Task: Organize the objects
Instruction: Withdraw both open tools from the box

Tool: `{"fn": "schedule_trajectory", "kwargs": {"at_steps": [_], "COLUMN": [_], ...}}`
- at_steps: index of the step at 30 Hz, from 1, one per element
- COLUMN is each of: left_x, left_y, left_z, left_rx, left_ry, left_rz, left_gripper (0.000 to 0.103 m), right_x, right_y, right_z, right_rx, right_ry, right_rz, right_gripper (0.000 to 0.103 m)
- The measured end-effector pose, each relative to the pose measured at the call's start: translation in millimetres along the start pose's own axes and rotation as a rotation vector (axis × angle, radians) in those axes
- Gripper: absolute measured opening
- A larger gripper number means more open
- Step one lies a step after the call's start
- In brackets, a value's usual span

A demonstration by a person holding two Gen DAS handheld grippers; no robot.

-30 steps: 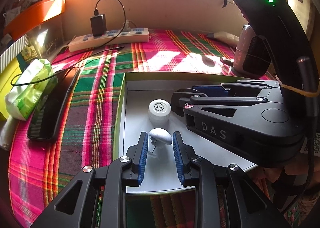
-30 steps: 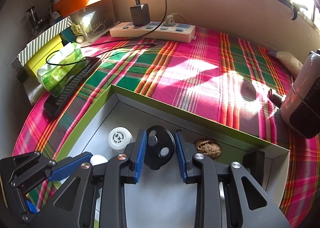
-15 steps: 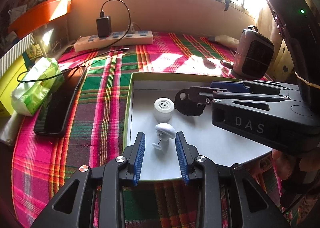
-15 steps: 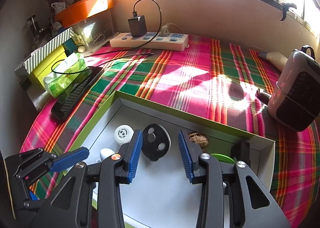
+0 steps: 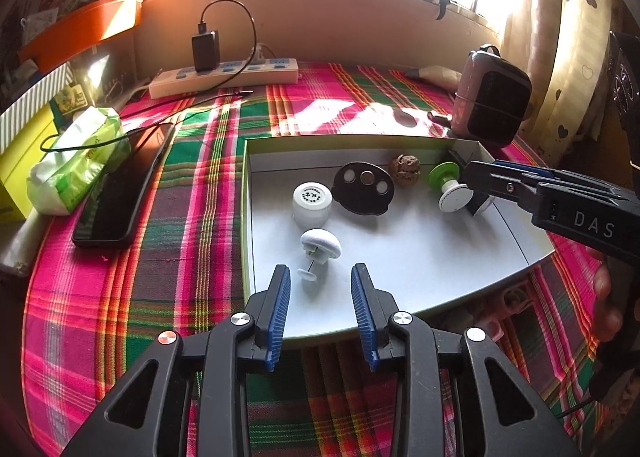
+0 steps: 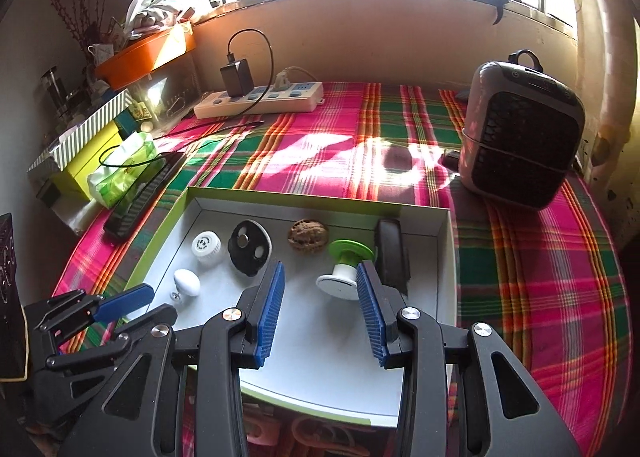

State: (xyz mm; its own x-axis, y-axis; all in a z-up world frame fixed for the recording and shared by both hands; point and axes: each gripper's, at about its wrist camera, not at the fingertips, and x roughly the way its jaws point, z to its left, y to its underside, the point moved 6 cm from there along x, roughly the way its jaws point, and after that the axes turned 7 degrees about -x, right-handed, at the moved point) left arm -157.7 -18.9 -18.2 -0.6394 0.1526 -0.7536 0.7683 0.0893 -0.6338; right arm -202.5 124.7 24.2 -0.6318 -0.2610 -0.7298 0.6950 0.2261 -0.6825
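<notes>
Left wrist view showed the left hand-held gripper (image 5: 318,293) spread wide and empty, drawn back toward the near rim of the tray (image 5: 245,217); the white knob (image 5: 320,243) it had straddled a second earlier lay just ahead, released. Right of it, the right hand-held gripper (image 6: 320,297), also wide and empty, had let go of the black disc (image 6: 249,247), now ahead and left beside the white cap (image 6: 206,244), with the green spool (image 6: 346,265) between its fingers. Both placements looked finished; the spool seemed next.
</notes>
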Motion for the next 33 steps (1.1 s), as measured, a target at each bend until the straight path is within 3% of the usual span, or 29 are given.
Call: {"fn": "schedule_trajectory", "kwargs": {"at_steps": [8, 17, 24, 27, 33], "left_x": [-24, -45, -42, -39, -33], "left_y": [1, 16, 35, 41, 45], "left_z": [3, 3, -3, -7, -13], "left_rx": [-0.002, -0.023, -0.027, -0.023, -0.022], "left_ry": [-0.008, 0.033, 0.07, 0.087, 0.108], "left_rz": [-0.041, -0.067, -0.028, -0.014, 0.004], "left_gripper": [0.03, 0.03, 0.031, 0.033, 0.035], "right_x": [-39, -52, -50, -47, -36], "right_y": [17, 54, 78, 83, 88], "right_z": [-11, -11, -11, -9, -6], "right_rx": [0.017, 0.019, 0.05, 0.046, 0.045], "right_ry": [0.023, 0.016, 0.004, -0.003, -0.006], "right_rz": [-0.059, -0.051, -0.033, -0.022, 0.003], "right_gripper": [0.039, 0.039, 0.04, 0.047, 0.048]}}
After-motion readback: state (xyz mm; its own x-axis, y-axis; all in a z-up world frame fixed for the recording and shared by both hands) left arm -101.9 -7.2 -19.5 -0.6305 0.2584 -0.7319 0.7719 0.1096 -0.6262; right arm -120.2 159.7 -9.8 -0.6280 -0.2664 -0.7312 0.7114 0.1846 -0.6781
